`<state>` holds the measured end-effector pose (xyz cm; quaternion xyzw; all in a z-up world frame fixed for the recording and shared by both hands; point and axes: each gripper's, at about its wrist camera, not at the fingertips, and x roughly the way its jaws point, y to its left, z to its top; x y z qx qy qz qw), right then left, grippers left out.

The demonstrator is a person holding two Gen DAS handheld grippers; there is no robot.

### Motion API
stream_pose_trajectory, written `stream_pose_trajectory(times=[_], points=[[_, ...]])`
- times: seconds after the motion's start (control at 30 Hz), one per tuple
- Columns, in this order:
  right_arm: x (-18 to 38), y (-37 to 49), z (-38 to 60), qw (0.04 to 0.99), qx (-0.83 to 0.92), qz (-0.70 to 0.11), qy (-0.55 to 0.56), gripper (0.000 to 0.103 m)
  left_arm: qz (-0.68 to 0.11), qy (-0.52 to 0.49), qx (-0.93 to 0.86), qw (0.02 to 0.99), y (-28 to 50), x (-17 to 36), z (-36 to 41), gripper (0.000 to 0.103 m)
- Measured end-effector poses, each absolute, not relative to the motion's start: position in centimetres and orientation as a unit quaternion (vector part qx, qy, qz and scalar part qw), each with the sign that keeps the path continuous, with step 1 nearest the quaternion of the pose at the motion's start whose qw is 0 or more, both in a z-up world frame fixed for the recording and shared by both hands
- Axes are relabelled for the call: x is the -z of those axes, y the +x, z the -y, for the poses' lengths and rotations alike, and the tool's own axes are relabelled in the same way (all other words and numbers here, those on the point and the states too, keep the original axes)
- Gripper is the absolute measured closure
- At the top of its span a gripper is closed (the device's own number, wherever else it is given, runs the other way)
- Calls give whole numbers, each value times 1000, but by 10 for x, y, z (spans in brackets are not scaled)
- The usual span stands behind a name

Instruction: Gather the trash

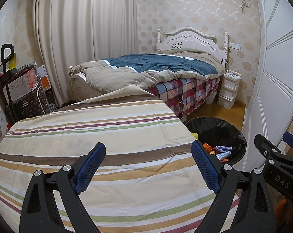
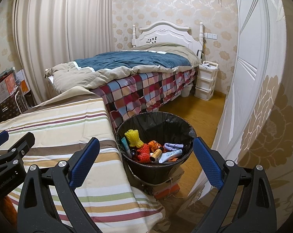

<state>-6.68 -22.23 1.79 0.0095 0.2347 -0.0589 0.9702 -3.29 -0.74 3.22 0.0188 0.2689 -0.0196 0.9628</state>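
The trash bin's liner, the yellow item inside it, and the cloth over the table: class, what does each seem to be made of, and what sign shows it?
Liner: thin black plastic film, probably; it is glossy and crinkled over the rim.
Yellow item: likely foam netting, matte, with a visible open mesh.
Striped cloth: woven fabric, perhaps cotton; matte, creased, draping over the edge.

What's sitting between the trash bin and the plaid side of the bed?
Nothing: in the right wrist view the trash bin and the plaid bed skirt are separated only by bare wooden floor.
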Motion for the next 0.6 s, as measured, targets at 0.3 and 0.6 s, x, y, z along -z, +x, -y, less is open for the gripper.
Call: stream_pose_trajectory(times=[0.3,0.6], points=[[-18,-66,223,970,59,-235,9,9,-268,20,19,963,-34,-32,8,14],[-18,-66,222,970,59,-236,10,9,-272,8,10,962,-39,-32,7,14]])
